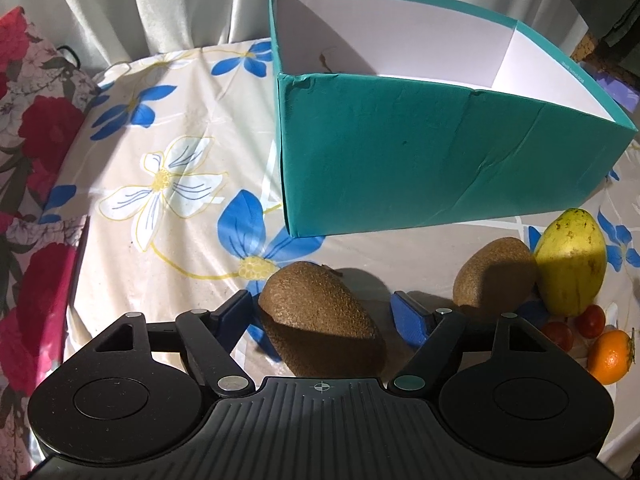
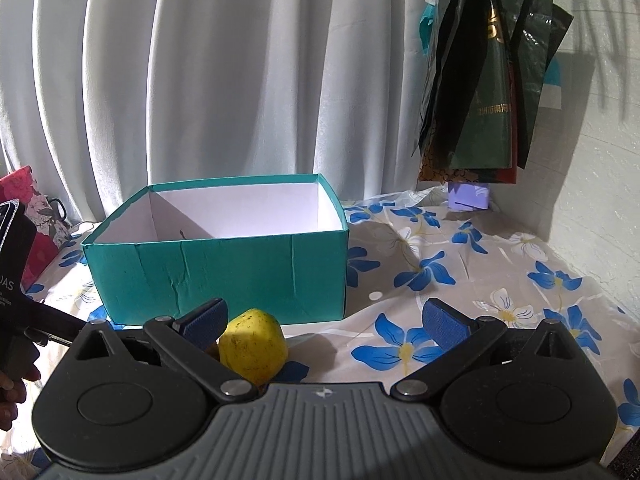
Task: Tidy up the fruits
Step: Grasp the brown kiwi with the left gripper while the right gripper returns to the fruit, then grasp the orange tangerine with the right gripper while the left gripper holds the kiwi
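Teal box [image 1: 420, 152] behind kiwi [image 1: 320, 312]; 2nd kiwi [image 1: 494, 272], guava [image 1: 570, 260] just right.

**Both grippers low, jaws apart**

The left gripper [image 1: 324, 308] pointed steeply downward, its two black linkage arms splayed out from the ribbed grey body. Its blue pads [image 1: 410, 318] stood apart – the left-hand pad sat just beside a kiwi [image 1: 320, 312] that lay between them, while a gap showed at the right-hand pad. Whether the near pad pressed on the fruit could not be told.

The right gripper [image 2: 326, 320] pointed at a shallower downward angle, jaws spread wide with nothing gripped. One blue pad [image 2: 206, 320] stood just beside a yellow fruit [image 2: 254, 346]. At the left edge of that view – partly dark – the person's left hand [image 2: 10, 390] clasped the other gripper's handle.
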Available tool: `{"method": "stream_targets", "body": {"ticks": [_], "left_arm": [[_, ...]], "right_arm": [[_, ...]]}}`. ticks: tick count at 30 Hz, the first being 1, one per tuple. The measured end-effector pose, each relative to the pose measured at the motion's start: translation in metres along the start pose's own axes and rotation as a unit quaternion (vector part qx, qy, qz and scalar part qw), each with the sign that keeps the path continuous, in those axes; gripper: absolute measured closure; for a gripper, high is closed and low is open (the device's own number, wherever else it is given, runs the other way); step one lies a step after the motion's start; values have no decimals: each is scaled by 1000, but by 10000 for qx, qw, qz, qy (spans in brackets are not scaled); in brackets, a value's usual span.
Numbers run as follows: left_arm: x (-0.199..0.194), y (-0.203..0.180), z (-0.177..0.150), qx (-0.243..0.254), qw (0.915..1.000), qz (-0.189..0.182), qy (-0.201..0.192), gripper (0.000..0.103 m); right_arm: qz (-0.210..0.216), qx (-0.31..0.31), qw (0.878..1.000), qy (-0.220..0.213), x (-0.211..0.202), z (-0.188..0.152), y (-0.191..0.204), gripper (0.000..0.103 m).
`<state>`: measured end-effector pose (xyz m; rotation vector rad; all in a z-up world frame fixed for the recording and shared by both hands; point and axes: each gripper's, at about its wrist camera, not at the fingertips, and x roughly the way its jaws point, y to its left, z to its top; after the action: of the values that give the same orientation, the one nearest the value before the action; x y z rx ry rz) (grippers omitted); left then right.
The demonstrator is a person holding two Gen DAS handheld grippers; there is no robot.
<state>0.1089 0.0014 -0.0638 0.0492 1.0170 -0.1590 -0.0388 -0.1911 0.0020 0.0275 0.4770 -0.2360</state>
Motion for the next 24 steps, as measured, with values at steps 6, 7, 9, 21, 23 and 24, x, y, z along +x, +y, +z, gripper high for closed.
{"method": "stream_targets", "body": {"ticks": [6,7,9,21,23,24], "left_arm": [[-1,-2,1,66,9999,99,-18,39],[-1,-1,1,51,9999,93,-13,39],[-1,-1,1,75,9999,94,-11,41],[-47,-3,-6,117,9989,-360,-290,42],[-55,-4,-6,166,9985,-395,-354,42],[-58,-4,-6,184,9983,-395,-383,42]], "right_arm": [[-79,-33,9999,114,0,-4,-2,0],[-81,-35,9999,142,0,-5,-2,0],[-87,-43,9998,182,1,-6,-2,0],[-84,-227,9964,814,20,-26,9,9],[-37,-267,9949,975,26,-32,12,14],[-18,-270,9942,1044,28,-35,14,16]]}}
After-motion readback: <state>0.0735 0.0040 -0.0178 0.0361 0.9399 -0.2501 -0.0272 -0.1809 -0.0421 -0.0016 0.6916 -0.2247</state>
